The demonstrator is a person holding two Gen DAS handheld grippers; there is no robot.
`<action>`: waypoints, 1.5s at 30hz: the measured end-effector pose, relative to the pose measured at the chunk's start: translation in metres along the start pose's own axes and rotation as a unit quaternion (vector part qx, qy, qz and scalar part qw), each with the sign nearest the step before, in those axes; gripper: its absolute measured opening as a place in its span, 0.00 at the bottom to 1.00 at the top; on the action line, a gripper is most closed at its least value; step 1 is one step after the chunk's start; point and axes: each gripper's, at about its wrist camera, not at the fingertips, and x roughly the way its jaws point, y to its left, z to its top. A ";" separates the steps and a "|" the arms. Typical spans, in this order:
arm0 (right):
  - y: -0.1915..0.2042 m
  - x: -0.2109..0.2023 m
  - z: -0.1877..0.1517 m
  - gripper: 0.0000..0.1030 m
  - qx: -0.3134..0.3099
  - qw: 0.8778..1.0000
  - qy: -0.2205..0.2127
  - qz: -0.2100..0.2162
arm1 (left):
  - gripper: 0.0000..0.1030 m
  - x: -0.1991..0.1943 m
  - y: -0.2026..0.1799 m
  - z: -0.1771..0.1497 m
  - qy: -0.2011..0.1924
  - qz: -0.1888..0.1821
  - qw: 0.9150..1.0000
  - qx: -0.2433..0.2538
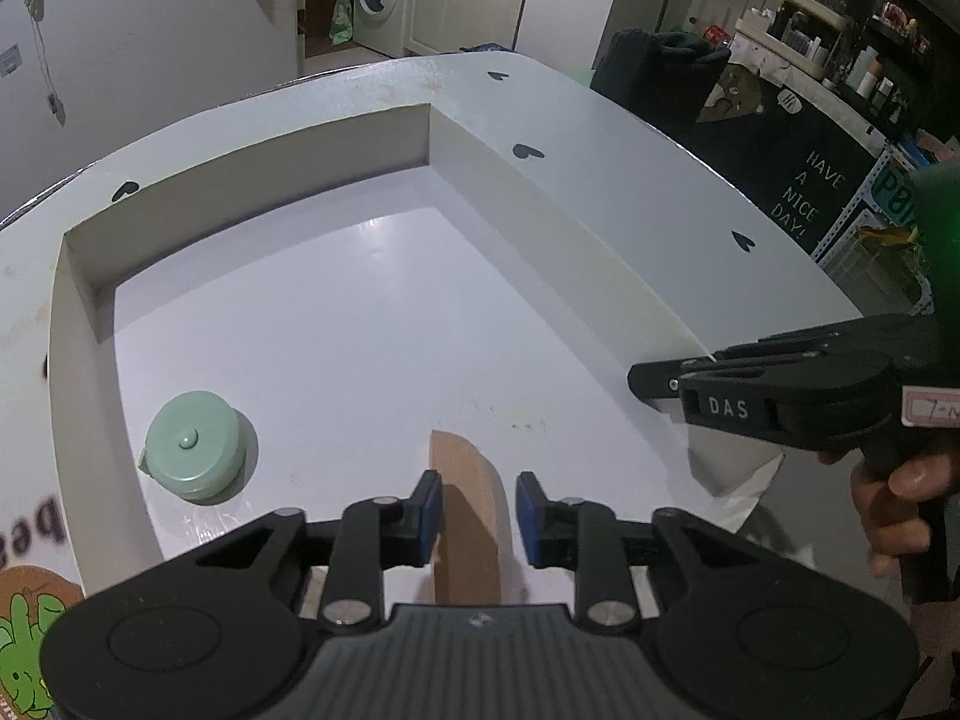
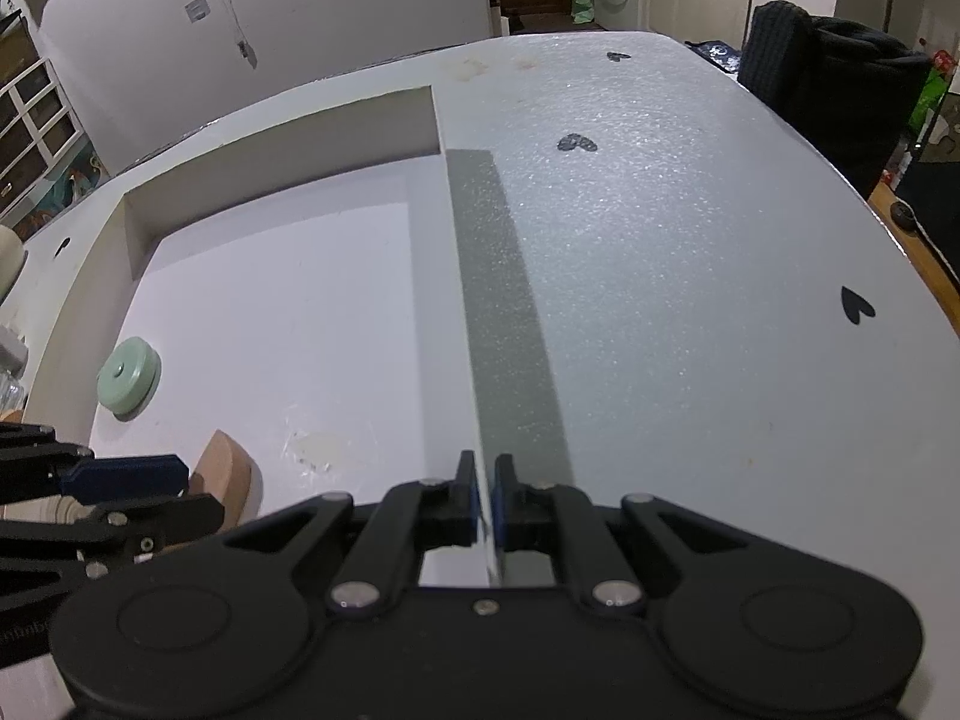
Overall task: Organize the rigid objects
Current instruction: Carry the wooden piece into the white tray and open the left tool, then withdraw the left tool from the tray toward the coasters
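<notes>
Wood, pale and smooth: a wooden block (image 1: 465,516) standing on edge inside the box (image 1: 84,312), on its floor by the near edge. Flanked by the pads of the left gripper (image 1: 478,510), set narrow but not closed; one pad just beside the block's face, the other clearly apart, so no grip on it. Judged stiff, light and rather slick on its sanded faces, not fragile. Best pinched across the two flat faces, low and near the middle, to guard against tipping or sliding out.

Also at the near end of the box, on its right side: the right gripper (image 2: 485,480), pinched tight on the thin upright wall. Cardboard by the look of it, likely to flex if pulled hard.

Further in, against the box's left wall: a green case (image 1: 195,450), round and flat, lying on its broad face, well apart from the block. Probably hard plastic, easiest taken across its rim. Otherwise bare floor back to the far corner of the box.

Beyond and around the box: the table (image 2: 660,240), white with black hearts.
</notes>
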 end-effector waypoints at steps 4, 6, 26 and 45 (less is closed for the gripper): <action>0.000 0.000 0.000 0.05 0.000 1.000 -0.001 -0.001 | 0.52 -0.006 -0.002 -0.002 -0.007 -0.005 1.000 0.000; 0.001 0.000 -0.001 0.05 -0.001 1.000 -0.001 -0.001 | 0.63 -0.011 -0.004 -0.004 -0.013 -0.006 1.000 0.003; 0.008 0.002 0.003 0.05 -0.020 1.000 0.009 -0.007 | 1.00 -0.105 0.024 -0.027 -0.114 0.053 0.991 -0.039; 0.007 0.001 0.002 0.05 -0.014 1.000 0.008 -0.008 | 1.00 -0.129 0.108 -0.103 -0.105 0.199 0.967 -0.120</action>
